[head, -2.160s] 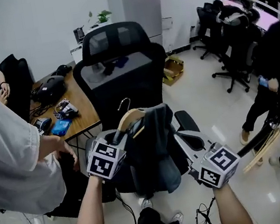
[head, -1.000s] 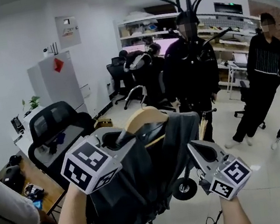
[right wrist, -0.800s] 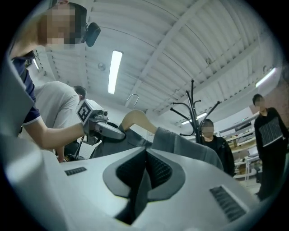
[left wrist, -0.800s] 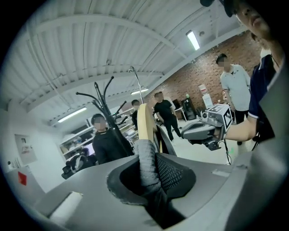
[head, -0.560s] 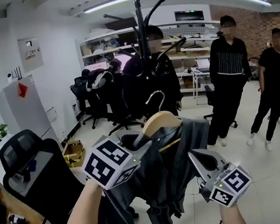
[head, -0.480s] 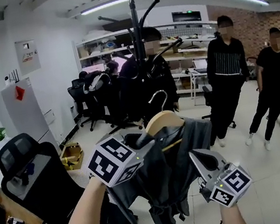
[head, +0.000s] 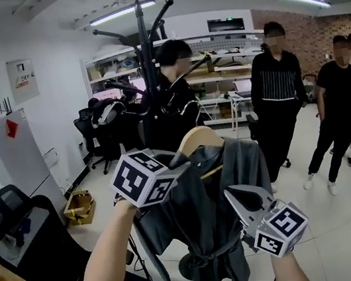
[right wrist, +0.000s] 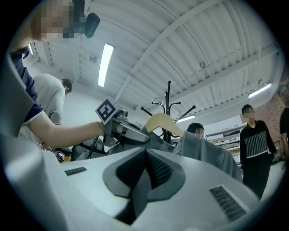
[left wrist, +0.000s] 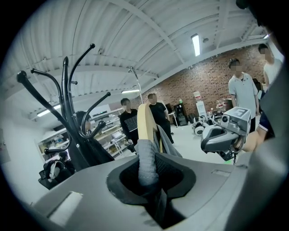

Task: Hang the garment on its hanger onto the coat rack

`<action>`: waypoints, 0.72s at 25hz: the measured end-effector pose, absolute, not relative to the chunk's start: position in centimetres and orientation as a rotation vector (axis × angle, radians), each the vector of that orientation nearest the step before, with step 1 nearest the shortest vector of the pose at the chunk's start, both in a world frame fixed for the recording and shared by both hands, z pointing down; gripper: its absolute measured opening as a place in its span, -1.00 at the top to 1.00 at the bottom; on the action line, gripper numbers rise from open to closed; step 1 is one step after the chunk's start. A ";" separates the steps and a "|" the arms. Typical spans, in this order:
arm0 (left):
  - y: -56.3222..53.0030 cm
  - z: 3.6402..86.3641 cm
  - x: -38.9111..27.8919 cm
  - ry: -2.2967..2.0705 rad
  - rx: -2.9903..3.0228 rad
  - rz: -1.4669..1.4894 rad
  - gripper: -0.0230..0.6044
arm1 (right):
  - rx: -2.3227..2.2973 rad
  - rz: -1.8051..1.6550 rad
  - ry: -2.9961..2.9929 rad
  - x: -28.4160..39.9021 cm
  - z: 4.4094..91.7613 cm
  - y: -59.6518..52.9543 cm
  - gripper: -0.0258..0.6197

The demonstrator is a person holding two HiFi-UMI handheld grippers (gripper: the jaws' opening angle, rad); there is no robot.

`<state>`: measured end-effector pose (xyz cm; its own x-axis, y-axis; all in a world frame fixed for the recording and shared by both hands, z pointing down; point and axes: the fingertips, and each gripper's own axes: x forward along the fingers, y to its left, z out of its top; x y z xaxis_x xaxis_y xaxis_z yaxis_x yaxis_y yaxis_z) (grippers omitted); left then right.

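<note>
A dark grey garment [head: 207, 225] hangs on a wooden hanger [head: 199, 139] with a metal hook [head: 188, 106]. My left gripper [head: 178, 164] is shut on the hanger's left shoulder through the cloth and holds it up; in the left gripper view the covered hanger end [left wrist: 146, 155] sits between the jaws. The black coat rack [head: 145, 54] stands just behind the garment, its curved arms [left wrist: 74, 103] above and left of the hanger. My right gripper [head: 230, 194] is shut and empty, just right of the garment [right wrist: 205, 151], below the hanger [right wrist: 163, 122].
Several people [head: 279, 101] stand beyond the rack on the right. Black office chairs [head: 5, 223] and a desk are at the lower left, a cardboard box [head: 79, 206] lies on the floor, and shelves [head: 217, 72] line the back wall.
The view has swung up from the office chair to the coat rack. The rack now stands closer and further left, right behind the hanger. The left gripper has kept hold of the hanger throughout.
</note>
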<state>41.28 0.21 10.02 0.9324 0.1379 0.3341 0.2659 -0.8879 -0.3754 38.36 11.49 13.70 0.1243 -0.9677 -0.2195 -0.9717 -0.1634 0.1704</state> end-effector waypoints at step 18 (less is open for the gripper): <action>-10.1 13.0 50.0 -0.265 -2.773 -0.538 0.70 | -2.496 0.189 2.076 43.3 17.7 6.0 0.88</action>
<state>49.99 -10.13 13.01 0.9128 0.1217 0.3899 0.2354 -0.9368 -0.2588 43.32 6.04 17.72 0.1807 -0.9834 -0.0186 -0.9705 -0.1814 0.1588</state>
